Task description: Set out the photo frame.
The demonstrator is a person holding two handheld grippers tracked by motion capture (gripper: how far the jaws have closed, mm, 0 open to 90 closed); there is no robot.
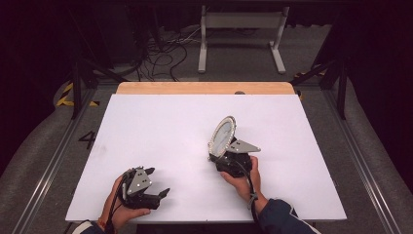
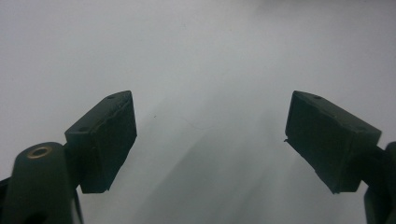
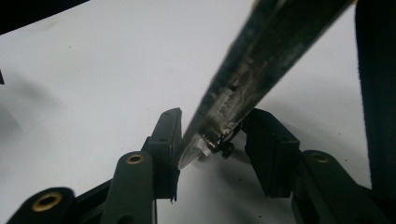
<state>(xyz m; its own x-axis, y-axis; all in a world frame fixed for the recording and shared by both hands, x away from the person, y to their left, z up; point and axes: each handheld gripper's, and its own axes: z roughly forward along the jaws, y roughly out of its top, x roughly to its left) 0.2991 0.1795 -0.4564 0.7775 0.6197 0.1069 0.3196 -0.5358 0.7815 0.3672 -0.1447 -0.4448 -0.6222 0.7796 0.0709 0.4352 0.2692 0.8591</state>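
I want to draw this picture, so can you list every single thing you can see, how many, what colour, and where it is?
mirror: one, oval, silvery beaded rim, standing on edge right of the table's middle, between the right tool's jaws
table cover: one, white, spread over the table
table edge: one strip, light wood, at the far side
frame stand: one, pale grey, on the floor behind the table
cables: a tangle, black, on the floor at the back left
floor tape: yellow and black stripes, far left
left tool: one, black, jaws open, near left of the table
right tool: one, black, jaws around the mirror's edge
hands: two, at the near edge, each holding a tool
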